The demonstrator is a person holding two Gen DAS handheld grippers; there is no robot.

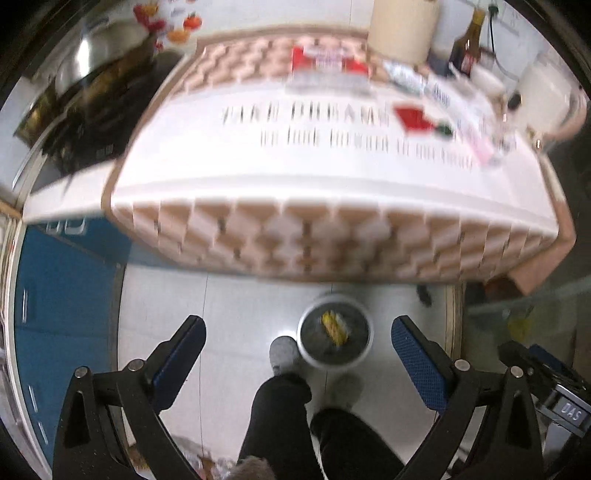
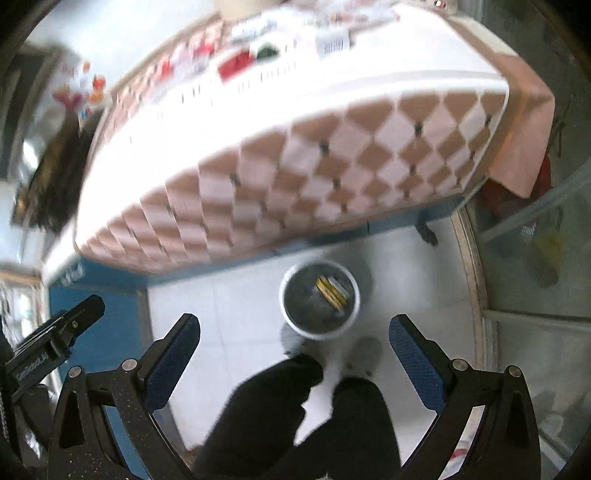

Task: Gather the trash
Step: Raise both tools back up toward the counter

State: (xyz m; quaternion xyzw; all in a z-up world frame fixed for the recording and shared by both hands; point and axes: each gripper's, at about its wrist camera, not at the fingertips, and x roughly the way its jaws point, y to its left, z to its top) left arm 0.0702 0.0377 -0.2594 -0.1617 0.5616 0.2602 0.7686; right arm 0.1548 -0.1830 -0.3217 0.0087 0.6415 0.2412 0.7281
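Note:
A white trash bin stands on the tiled floor below the table's front edge, with a yellow wrapper inside. It also shows in the right wrist view with the same yellow wrapper. My left gripper is open and empty, held high above the floor near the bin. My right gripper is open and empty, also above the bin. On the table lie a red wrapper, a red packet and several pale wrappers. Both views are blurred.
The table carries a white and brown checked cloth. A tall cream cylinder, a dark bottle and a white pot stand at its back. A stove with a steel pan is at left. My legs are below. Blue cabinet at left.

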